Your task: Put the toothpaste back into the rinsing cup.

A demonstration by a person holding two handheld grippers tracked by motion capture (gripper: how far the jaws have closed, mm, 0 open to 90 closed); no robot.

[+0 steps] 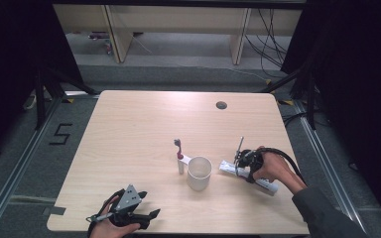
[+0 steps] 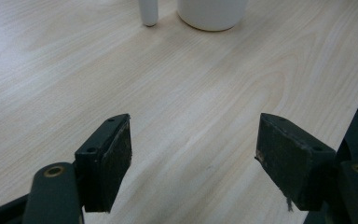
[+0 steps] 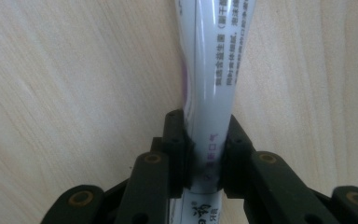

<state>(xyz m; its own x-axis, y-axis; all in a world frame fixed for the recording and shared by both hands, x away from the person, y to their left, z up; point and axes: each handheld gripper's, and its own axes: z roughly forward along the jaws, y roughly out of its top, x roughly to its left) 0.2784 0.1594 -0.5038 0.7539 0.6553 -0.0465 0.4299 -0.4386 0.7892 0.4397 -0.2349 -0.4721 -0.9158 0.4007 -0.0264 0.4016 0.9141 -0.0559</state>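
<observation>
A white toothpaste tube (image 1: 270, 186) lies flat on the wooden table (image 1: 144, 119) at the right. My right gripper (image 1: 239, 167) reaches down onto it and is shut on the tube. In the right gripper view the tube (image 3: 212, 56) runs up between the two black jaws of the gripper (image 3: 207, 122), pinched at its middle. A white cup (image 1: 199, 172) stands mid-table, with a white-handled toothbrush (image 1: 180, 157) upright just left of it. My left gripper (image 1: 153, 214) rests near the table's front edge, open. Its jaws (image 2: 196, 128) stand wide over bare wood, facing the cup (image 2: 212, 11) and the brush handle (image 2: 148, 11).
A round cable hole (image 1: 221, 105) sits near the table's far edge. Beyond the table are a grey floor, wooden furniture legs and loose cables. A floor mark "5" (image 1: 60, 134) lies to the left.
</observation>
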